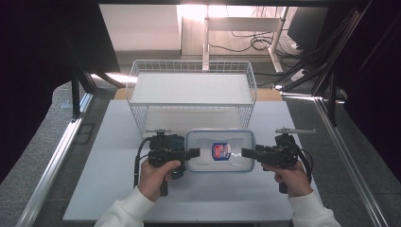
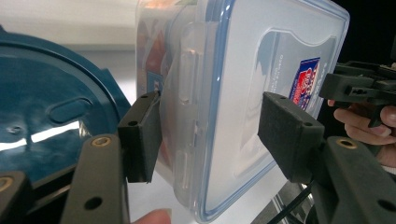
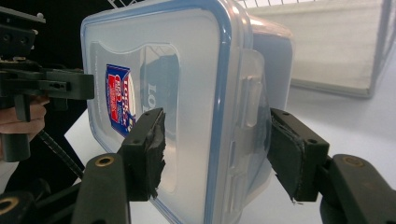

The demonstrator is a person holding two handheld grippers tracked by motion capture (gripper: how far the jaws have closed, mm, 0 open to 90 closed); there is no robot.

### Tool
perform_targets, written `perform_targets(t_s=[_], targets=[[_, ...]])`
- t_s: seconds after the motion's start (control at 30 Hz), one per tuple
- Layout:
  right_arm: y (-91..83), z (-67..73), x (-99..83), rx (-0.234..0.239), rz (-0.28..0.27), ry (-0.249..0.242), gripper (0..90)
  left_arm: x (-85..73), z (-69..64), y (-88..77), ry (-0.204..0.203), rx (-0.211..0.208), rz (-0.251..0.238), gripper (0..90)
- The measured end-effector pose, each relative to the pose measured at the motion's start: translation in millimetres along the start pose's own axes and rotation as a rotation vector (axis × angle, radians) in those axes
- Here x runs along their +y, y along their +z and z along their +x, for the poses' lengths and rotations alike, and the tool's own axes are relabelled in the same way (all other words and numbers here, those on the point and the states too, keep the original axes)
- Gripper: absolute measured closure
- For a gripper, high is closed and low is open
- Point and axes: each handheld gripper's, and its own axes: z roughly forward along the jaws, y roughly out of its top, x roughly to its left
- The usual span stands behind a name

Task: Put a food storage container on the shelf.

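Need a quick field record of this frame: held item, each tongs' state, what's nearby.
held item: clear box with blue-rimmed lid, label on top
left tongs: clamped on the box's left end, one pad on the lid, one under
right tongs: clamped on the right end, same way
behind box: white wire basket
beside left tongs: dark blue lid
surface: white table

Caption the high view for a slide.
Two handheld grippers, left gripper and right gripper, clamp a lidded clear container by its short ends before a white wire basket.
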Motion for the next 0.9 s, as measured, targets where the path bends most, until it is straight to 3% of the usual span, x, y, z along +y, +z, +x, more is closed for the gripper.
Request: perform_targets(t_s=[0.9], targets=[[24.4, 21.8, 44.8, 0.012, -0.013, -0.045, 39.7, 33.6, 17.6, -28.5, 0.01, 0.002, -0.055, 41.2]])
